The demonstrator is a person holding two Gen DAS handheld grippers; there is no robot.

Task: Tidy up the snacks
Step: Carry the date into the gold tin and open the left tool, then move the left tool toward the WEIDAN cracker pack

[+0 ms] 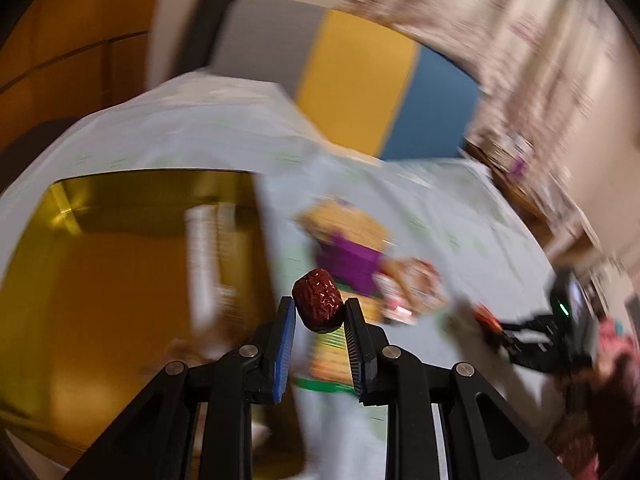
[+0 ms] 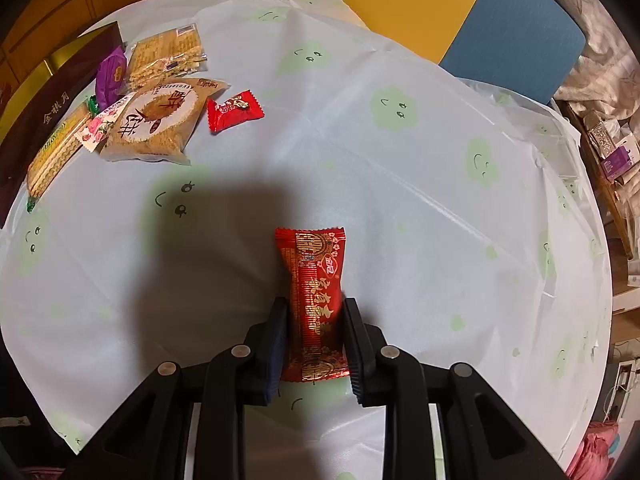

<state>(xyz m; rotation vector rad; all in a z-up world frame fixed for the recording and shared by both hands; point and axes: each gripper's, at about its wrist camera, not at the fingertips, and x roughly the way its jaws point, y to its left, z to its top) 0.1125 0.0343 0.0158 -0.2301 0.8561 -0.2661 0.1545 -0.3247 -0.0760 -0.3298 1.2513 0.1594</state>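
Observation:
My left gripper [image 1: 319, 307] is shut on a wrinkled dark red date [image 1: 318, 300], held at the fingertips above the table beside a gold-lined box [image 1: 100, 264]. The left wrist view is blurred by motion. My right gripper [image 2: 314, 308] is shut on a long red snack packet with gold print [image 2: 314, 300], just above the pale tablecloth [image 2: 400, 200]. The right gripper also shows in the left wrist view [image 1: 532, 332] at the far right.
A pile of snacks lies at the table's far left: a round-cake packet [image 2: 160, 120], a cracker packet [image 2: 168, 56], a purple packet [image 2: 111, 76], a small red candy [image 2: 234, 110] and a long yellow packet [image 2: 56, 152]. A dark box lid [image 2: 52, 108] lies beside them.

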